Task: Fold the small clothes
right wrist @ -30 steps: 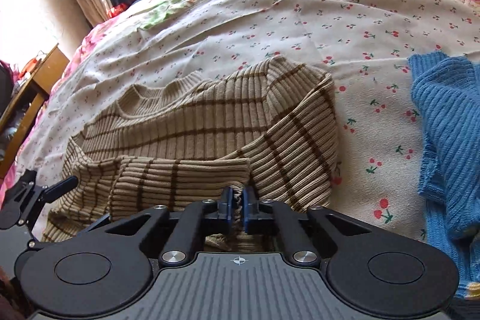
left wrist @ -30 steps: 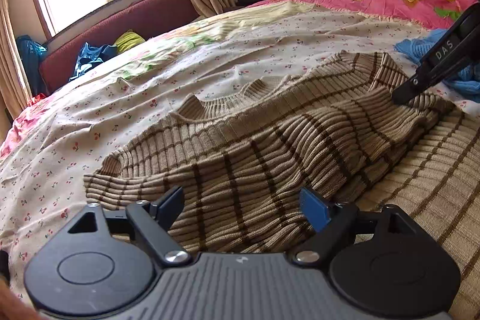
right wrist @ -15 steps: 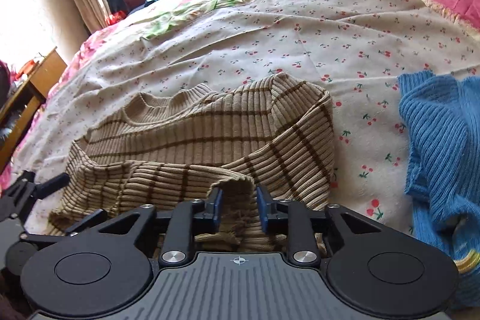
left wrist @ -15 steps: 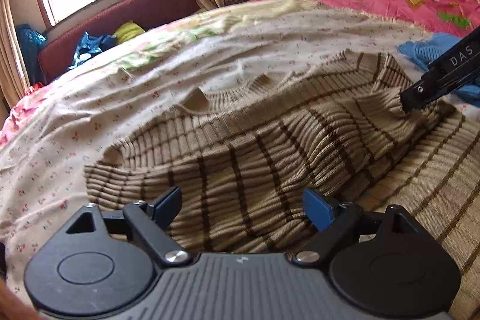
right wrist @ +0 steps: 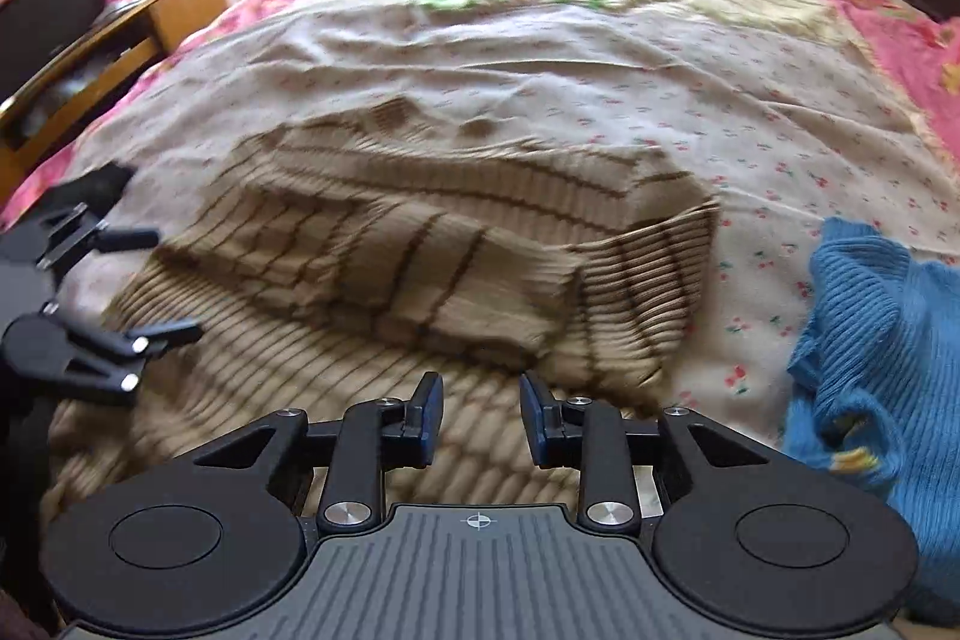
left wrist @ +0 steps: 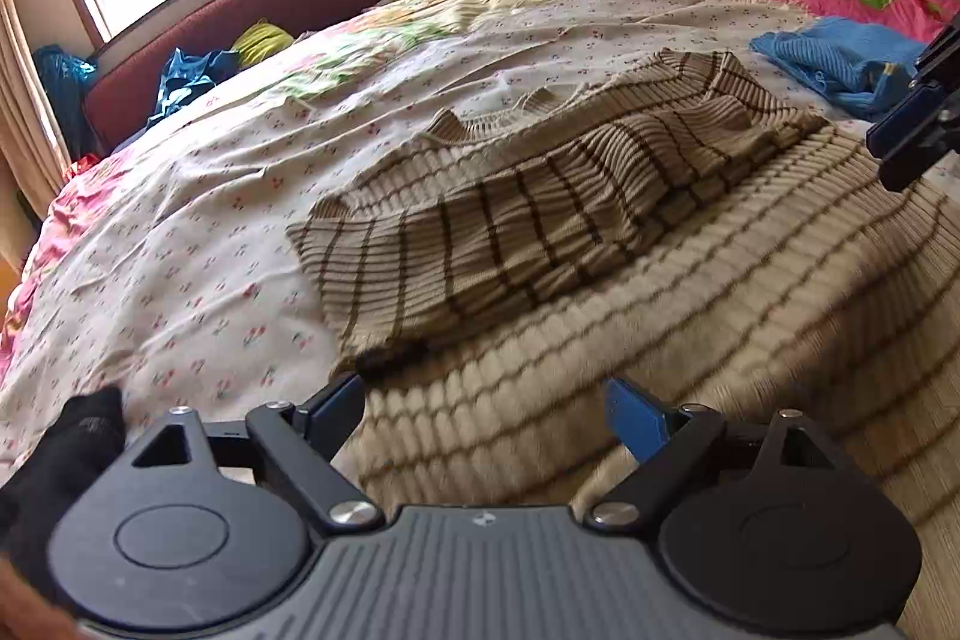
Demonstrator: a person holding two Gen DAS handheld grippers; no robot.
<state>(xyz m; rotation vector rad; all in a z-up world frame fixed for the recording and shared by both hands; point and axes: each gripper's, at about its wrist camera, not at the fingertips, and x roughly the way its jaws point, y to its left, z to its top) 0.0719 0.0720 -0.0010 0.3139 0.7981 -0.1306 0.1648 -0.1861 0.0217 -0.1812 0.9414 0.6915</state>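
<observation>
Right wrist view | right gripper (right wrist: 480, 415) parted, empty, hovered beside striped sweater (right wrist: 456, 244), sleeves folded in | left gripper (left wrist: 486, 415) wide apart, poised near hem for the next fold

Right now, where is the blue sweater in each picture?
Left wrist view: the blue sweater lies at the upper right, on the sheet beyond the striped sweater.
Right wrist view: the blue sweater fills the right edge, beside the striped sweater.
Shared landmark: the striped sweater's folded sleeve end points toward the blue one in both views.
</observation>
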